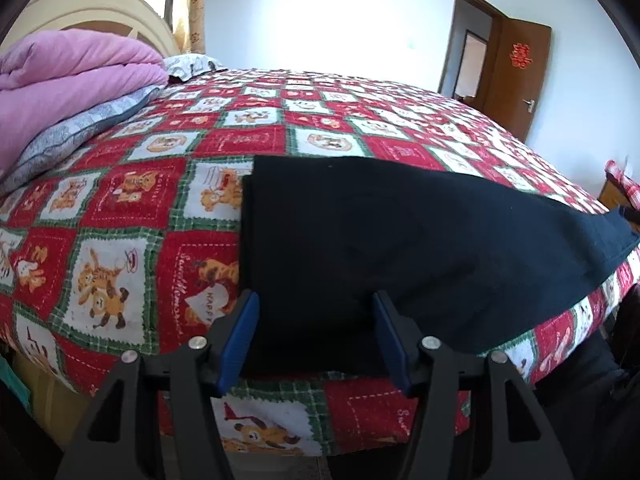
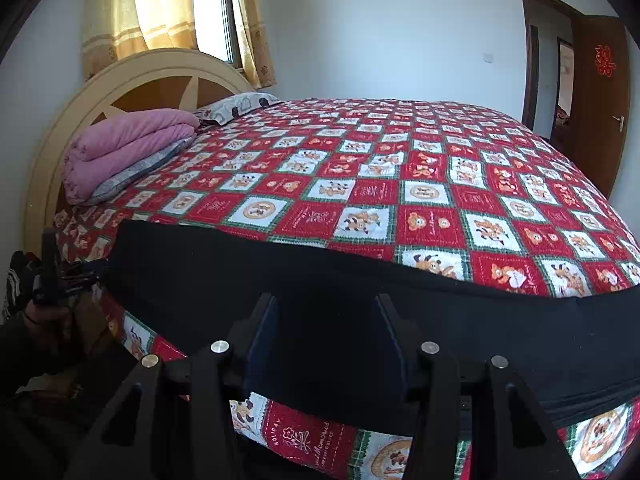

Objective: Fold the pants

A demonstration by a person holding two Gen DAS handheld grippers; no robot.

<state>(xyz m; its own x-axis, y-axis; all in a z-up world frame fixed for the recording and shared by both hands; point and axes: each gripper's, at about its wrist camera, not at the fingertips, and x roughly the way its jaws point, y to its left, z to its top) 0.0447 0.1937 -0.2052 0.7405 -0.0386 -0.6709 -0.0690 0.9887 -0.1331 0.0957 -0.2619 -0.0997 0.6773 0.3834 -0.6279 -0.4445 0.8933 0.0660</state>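
Black pants lie flat along the near edge of the bed, legs together. In the left wrist view my left gripper is open, its blue-padded fingers spread just above one end of the pants, holding nothing. In the right wrist view the pants stretch from left to right across the bed edge. My right gripper is open over their middle and empty. The left gripper also shows at the far left, at the pants' end.
The bed has a red, white and green checked cover. A folded pink quilt and pillows lie by the headboard. A brown door stands open at the right. The bed edge drops off just under the grippers.
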